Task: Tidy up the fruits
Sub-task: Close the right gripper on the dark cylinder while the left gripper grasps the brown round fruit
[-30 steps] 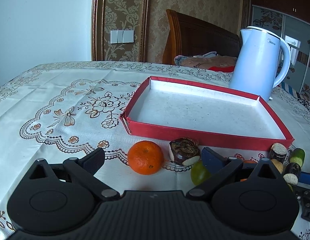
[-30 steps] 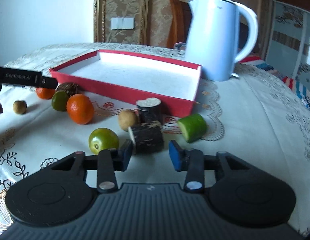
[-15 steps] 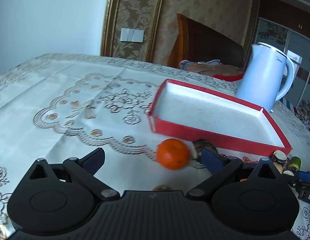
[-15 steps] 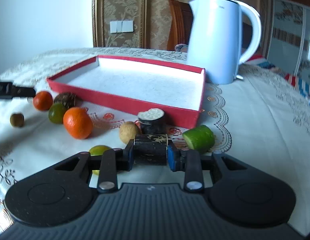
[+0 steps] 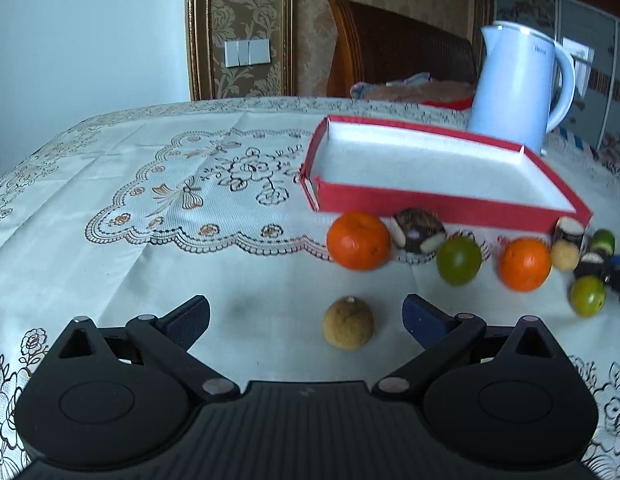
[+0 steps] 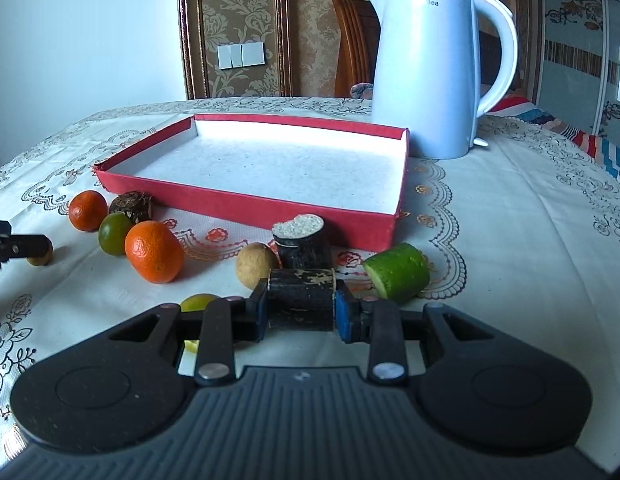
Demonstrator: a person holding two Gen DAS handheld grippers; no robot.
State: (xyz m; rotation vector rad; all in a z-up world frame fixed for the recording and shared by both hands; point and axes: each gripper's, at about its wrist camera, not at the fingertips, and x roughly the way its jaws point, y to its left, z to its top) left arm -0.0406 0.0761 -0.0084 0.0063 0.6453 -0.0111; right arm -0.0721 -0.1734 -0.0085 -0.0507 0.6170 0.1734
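My right gripper is shut on a dark sugarcane piece, lying crosswise between the blue pads. Behind it stand a second cane piece, a tan longan, a green cucumber chunk, two oranges and a green fruit. The red tray with a white floor holds nothing. My left gripper stands open, with a small brown longan on the cloth between its fingers, untouched. An orange lies beyond it.
A white electric kettle stands behind the tray's right corner. A dark brown nut-like fruit leans at the tray's front wall. Embroidered cloth covers the table. A wooden chair is behind the table.
My right gripper closed on the dark cane piece and lifted it slightly. The left gripper drew back and shifted left, bringing the small brown longan between its open fingers.
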